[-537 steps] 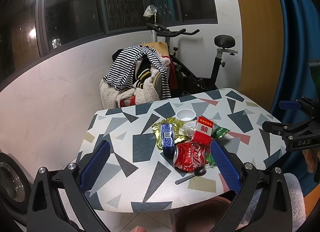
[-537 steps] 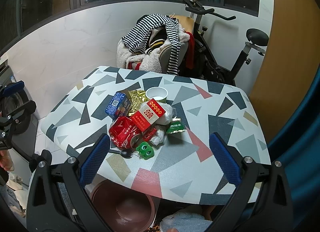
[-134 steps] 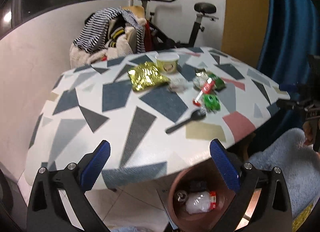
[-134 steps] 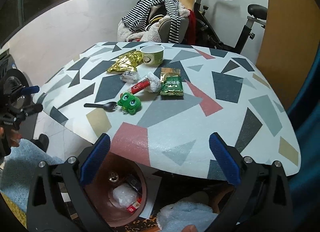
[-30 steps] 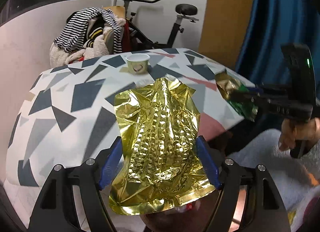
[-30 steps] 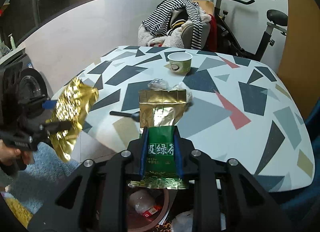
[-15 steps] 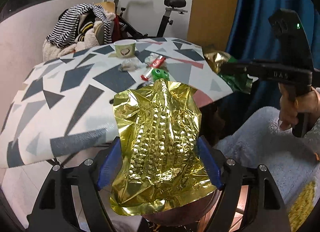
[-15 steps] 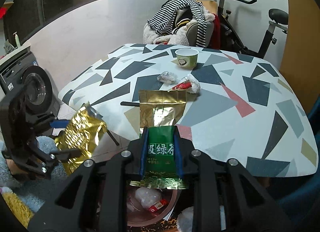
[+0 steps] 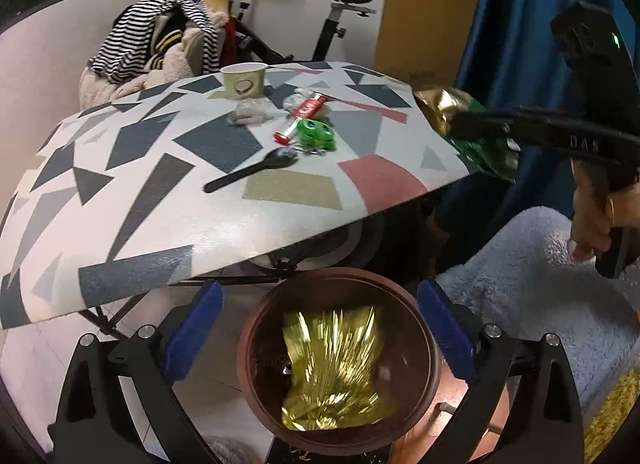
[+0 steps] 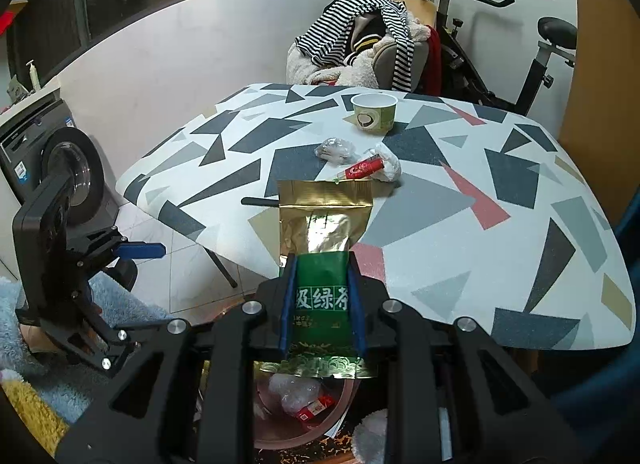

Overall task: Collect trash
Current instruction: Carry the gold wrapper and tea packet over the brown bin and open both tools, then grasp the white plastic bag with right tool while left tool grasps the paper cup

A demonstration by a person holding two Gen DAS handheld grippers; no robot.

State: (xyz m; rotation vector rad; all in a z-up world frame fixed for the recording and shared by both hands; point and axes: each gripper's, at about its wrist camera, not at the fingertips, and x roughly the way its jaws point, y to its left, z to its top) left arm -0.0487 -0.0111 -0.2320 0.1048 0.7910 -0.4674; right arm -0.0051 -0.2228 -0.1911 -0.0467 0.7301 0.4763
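Note:
My left gripper (image 9: 320, 300) hangs over the brown bin (image 9: 248, 344) with its jaws opening and nothing between them. The gold foil bag (image 9: 332, 360), blurred, lies inside the bin. My right gripper (image 10: 322, 264) is shut on a green tea packet (image 10: 320, 288) above the bin (image 10: 280, 436), near the table's front edge. In the left wrist view that packet (image 9: 480, 152) juts out at the right. On the patterned table (image 9: 140, 224) lie a black spoon (image 9: 248, 172), a green frog toy (image 9: 314, 132), a red wrapper (image 9: 300, 116), clear plastic (image 9: 248, 114) and a paper cup (image 9: 242, 80).
A chair piled with striped clothes (image 10: 360, 32) and an exercise bike (image 10: 532, 60) stand behind the table. A washing machine (image 10: 60, 160) is at the left. A blue curtain (image 9: 512, 24) hangs at the right. A fluffy blue rug (image 9: 520, 264) lies beside the bin.
The gold foil bag left the left jaws and dropped into the bin. The left jaws spread wider and the gripper sank toward the bin. The right gripper kept its hold.

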